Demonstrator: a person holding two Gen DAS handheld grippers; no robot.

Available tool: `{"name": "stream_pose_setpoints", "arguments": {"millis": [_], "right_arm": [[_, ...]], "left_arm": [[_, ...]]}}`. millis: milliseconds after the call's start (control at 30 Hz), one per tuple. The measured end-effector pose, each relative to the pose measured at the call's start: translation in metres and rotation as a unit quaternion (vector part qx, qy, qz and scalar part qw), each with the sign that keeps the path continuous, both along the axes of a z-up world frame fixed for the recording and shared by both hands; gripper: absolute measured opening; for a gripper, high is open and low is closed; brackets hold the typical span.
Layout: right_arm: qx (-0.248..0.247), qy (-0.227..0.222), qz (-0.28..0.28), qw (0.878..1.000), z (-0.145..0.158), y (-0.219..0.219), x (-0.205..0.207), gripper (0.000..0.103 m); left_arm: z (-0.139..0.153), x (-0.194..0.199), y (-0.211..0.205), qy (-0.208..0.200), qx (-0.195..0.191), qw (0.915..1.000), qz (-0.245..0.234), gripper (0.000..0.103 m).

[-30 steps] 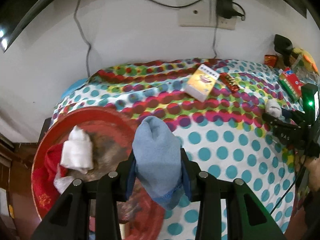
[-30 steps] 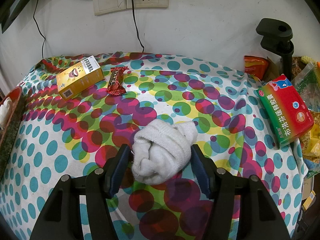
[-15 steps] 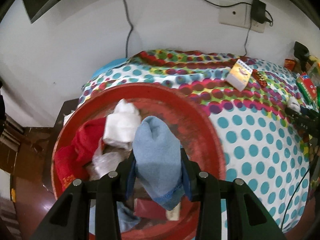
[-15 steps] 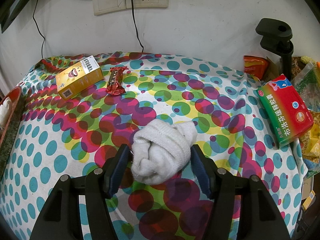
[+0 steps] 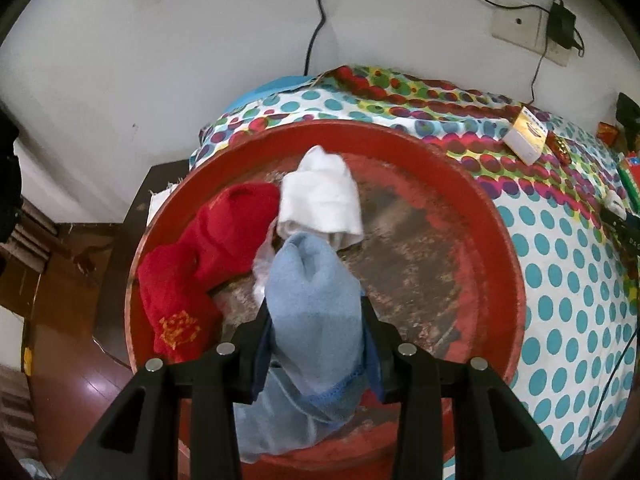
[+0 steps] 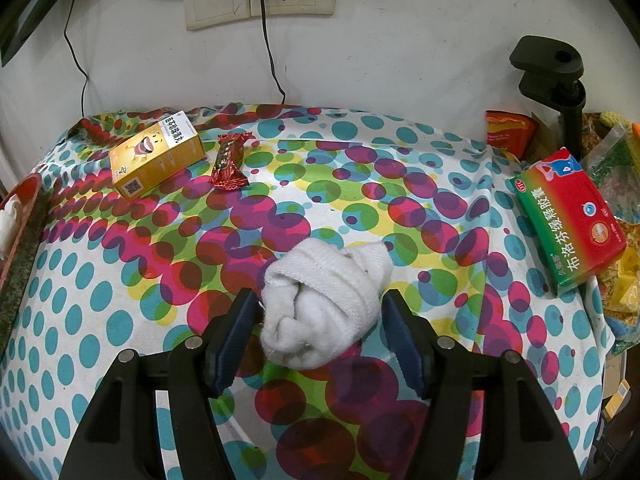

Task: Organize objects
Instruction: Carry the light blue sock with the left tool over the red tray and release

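Your left hand-held gripper clamps the blue sock above the red basin; releasing off-centre risks it draping over the rim.

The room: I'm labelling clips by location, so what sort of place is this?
Probably a home room: a table under a dotted cloth, wall sockets with plugged-in cables, socks in a red basin, and medicine boxes.

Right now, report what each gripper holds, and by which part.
Left gripper: shut on blue sock, pinched mid-length. Right gripper: open around white sock roll, holding nothing.
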State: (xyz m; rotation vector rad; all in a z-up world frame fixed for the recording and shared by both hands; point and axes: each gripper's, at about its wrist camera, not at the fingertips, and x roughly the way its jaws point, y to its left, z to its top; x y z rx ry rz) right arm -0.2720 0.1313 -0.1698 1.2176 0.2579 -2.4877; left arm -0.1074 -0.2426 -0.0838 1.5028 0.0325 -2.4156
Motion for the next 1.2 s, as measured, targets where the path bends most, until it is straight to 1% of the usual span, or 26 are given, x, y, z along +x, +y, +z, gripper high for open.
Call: {"name": "stream_pose_setpoints", "arguments": {"millis": [167, 267, 333, 433, 533, 667, 800, 833, 867, 1000, 1100, 1200], "right_arm": [[0.0, 0.0, -0.001, 1.0, 0.0, 0.0, 0.0, 0.063], [0.001, 0.0, -0.001, 1.0, 0.0, -0.001, 0.0, 0.063], [0.001, 0.0, -0.005, 1.0, 0.0, -0.001, -0.001, 0.063], [0.002, 0.0, -0.005, 1.0, 0.001, -0.001, -0.001, 0.064], [0.002, 0.0, -0.005, 1.0, 0.001, -0.001, -0.001, 0.065], [0.002, 0.0, -0.006, 1.0, 0.002, -0.002, -0.001, 0.065], [0.002, -0.001, -0.007, 1.0, 0.002, -0.002, -0.002, 0.066], [0.002, -0.001, -0.007, 1.0, 0.002, -0.002, -0.002, 0.066], [0.002, -0.001, -0.006, 1.0, 0.002, -0.001, -0.002, 0.067], [0.002, -0.001, -0.007, 1.0, 0.002, -0.002, -0.002, 0.068], [0.003, -0.001, -0.008, 1.0, 0.002, -0.002, -0.002, 0.068], [0.004, -0.001, -0.008, 1.0, 0.001, -0.002, -0.002, 0.069]], "left_arm": [[-0.003, 0.002, -0.011, -0.006, -0.008, 0.9999, 0.014, 0.042], [-0.005, 0.006, -0.019, -0.007, -0.001, 0.9996, 0.026, 0.043], [-0.006, 0.008, -0.024, -0.011, -0.004, 0.9993, 0.035, 0.044], [-0.012, 0.01, -0.028, -0.029, -0.004, 0.9987, 0.043, 0.05], [-0.016, 0.012, -0.028, -0.041, -0.015, 0.9982, 0.043, 0.052], [-0.013, 0.015, -0.028, -0.039, -0.015, 0.9984, 0.038, 0.052], [-0.006, 0.019, -0.031, -0.03, -0.007, 0.999, 0.032, 0.053], [-0.004, 0.02, -0.031, -0.027, -0.006, 0.9992, 0.03, 0.056], [-0.002, 0.021, -0.031, -0.025, -0.01, 0.9992, 0.029, 0.057], [0.006, 0.023, -0.036, -0.013, -0.014, 0.9995, 0.027, 0.057], [0.014, 0.025, -0.04, 0.003, -0.003, 0.9994, 0.035, 0.057], [0.02, 0.028, -0.038, 0.022, -0.001, 0.999, 0.039, 0.057]]}}
